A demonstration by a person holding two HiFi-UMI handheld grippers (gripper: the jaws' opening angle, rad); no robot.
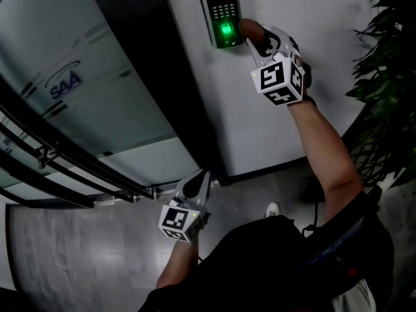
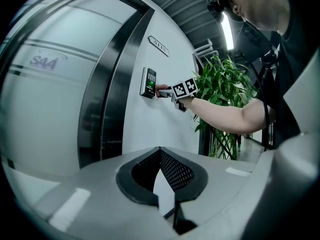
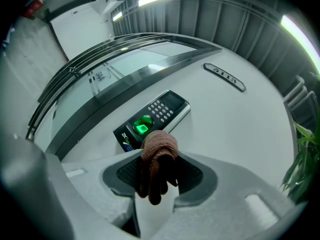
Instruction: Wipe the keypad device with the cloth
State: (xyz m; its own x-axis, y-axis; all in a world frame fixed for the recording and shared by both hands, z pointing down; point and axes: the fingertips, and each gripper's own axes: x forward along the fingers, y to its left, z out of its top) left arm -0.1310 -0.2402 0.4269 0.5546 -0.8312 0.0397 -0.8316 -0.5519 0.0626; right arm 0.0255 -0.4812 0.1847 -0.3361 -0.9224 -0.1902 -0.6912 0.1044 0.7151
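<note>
The left gripper (image 1: 202, 175) hangs well below and to the left of the keypad device (image 1: 221, 13), jaws together with nothing between them. The right gripper (image 3: 160, 158) is raised to the device's lower right corner, jaws clamped on a reddish-brown cloth (image 3: 159, 145). The bunched cloth lies against the device's right edge, just beside the green-lit sensor (image 1: 226, 30) under the number keys. The device is mounted on a white wall (image 1: 273, 129). A glass door (image 1: 84, 96) stands left of the device, a plant (image 1: 390, 77) well to its right.
</note>
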